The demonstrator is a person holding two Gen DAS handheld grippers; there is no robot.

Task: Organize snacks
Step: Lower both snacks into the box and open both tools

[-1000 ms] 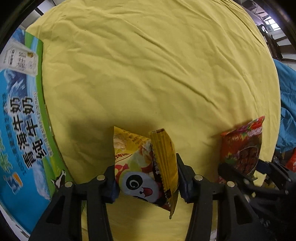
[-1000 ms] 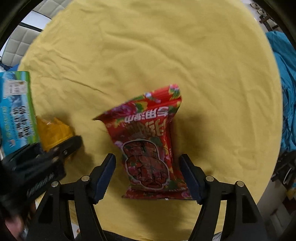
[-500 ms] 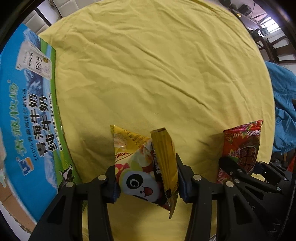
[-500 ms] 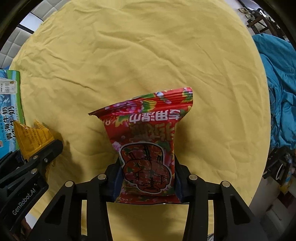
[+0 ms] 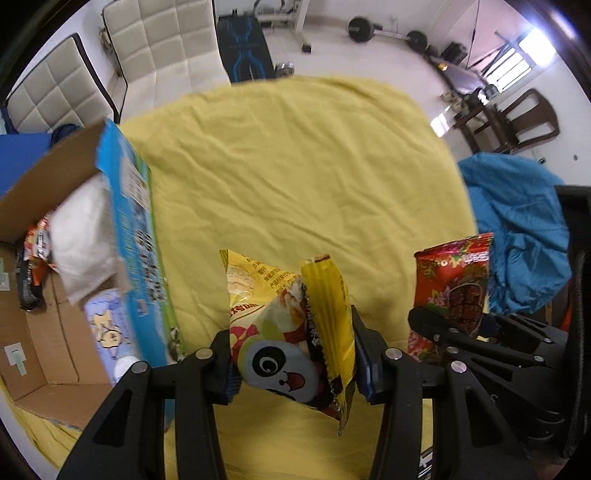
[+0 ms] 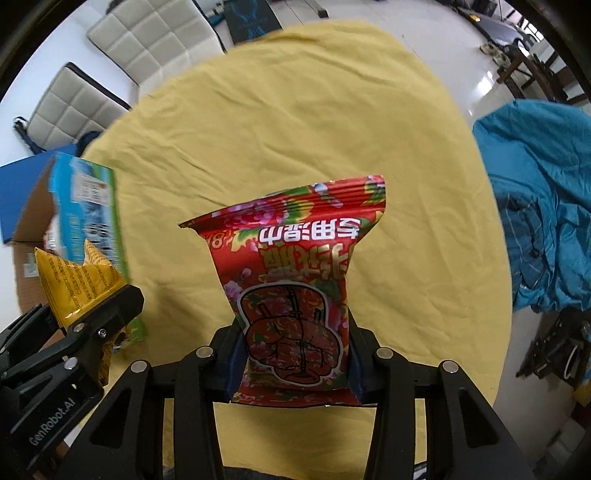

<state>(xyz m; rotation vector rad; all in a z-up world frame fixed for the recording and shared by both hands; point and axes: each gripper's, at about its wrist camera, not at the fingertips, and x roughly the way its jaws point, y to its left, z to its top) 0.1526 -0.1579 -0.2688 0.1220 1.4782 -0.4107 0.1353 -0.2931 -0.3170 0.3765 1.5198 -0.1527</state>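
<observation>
My left gripper is shut on a yellow snack bag with a panda face, held up above the yellow tablecloth. My right gripper is shut on a red flowered snack bag, also lifted off the cloth. The two grippers sit side by side: the red bag shows at the right of the left wrist view, and the yellow bag at the left of the right wrist view. An open cardboard box with a blue printed side stands to the left, with several packets inside.
A blue cloth heap lies off the table's right edge. Padded white chairs stand beyond the far edge, with gym weights on the floor behind. The box is close to my left gripper's side.
Both grippers have risen well above the table with their bags, so the room beyond comes into view. The right gripper closed on the red bag a second ago. The box interior now shows.
</observation>
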